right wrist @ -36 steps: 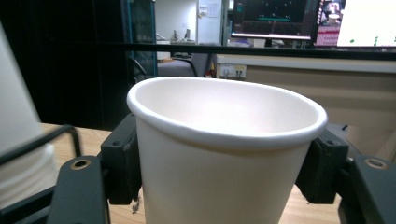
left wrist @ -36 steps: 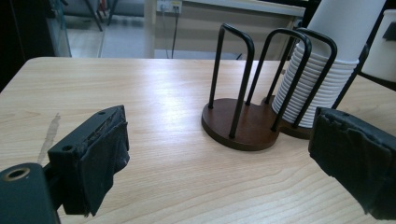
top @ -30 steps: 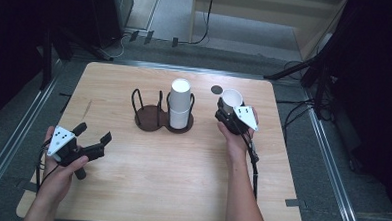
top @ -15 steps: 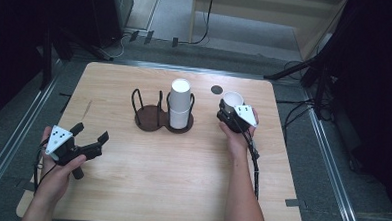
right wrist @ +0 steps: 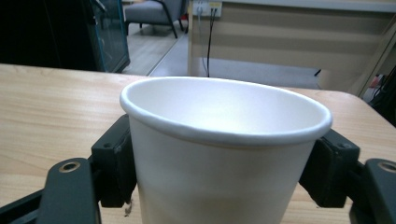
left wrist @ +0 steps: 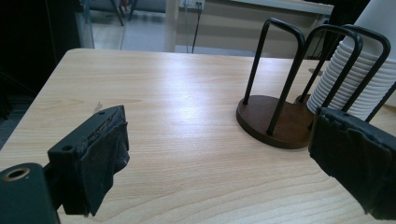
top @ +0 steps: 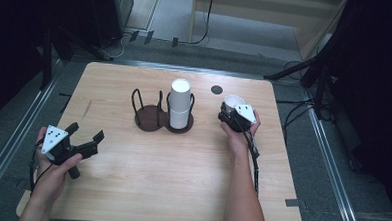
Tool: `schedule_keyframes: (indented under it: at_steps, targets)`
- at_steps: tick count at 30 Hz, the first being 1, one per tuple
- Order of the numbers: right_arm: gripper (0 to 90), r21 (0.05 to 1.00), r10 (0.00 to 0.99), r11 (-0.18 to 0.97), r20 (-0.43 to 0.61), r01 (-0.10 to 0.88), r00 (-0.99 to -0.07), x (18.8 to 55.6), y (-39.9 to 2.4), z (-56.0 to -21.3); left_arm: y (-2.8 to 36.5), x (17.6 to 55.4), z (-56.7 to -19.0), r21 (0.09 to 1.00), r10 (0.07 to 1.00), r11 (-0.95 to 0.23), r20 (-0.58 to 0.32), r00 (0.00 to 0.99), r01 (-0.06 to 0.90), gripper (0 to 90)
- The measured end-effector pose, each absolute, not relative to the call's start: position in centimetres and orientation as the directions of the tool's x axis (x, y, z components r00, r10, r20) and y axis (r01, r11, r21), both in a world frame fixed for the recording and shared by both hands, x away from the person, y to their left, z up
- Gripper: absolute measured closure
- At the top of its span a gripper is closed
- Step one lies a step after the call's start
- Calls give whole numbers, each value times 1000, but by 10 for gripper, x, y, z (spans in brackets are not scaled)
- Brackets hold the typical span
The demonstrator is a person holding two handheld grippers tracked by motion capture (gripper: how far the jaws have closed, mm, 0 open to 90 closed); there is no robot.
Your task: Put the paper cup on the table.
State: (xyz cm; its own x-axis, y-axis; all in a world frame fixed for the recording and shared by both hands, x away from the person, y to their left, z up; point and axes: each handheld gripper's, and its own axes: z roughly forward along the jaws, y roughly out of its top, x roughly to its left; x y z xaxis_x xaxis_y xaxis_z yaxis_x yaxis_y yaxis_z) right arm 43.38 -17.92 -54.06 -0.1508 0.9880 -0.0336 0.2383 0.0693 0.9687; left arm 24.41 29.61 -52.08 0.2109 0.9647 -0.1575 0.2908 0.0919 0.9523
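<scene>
Your right gripper (top: 232,113) has just been easing its jaws apart around the white cup (right wrist: 224,154), now upright on the table (top: 190,190) right of the cup holder (top: 156,120), so the cup looks placed; your left gripper (top: 82,143) hangs spread, empty.

grey floor (top: 178,19), pale wood cabinet (top: 268,13), dark surroundings

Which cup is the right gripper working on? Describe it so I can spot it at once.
On the wooden table, look right of the wire cup holder. The single white cup stands upright, mouth up, between the right gripper's jaws, unlike the upside-down stack of cups in the holder.
</scene>
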Motion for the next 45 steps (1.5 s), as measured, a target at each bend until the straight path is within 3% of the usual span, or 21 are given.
schedule_keyframes:
  at_steps: [10,18,45]
  targets:
    - [176,959,987,77,-34,272,-159,434,-179,-540,298,244,-520,950,961,116,-181,209,289,54]
    - [0,951,986,63,-12,302,-167,430,-181,-537,300,244,-520,950,961,118,-182,207,290,54]
    - [0,980,973,28,18,195,-231,361,-208,-502,308,243,-522,947,968,106,-168,187,303,54]
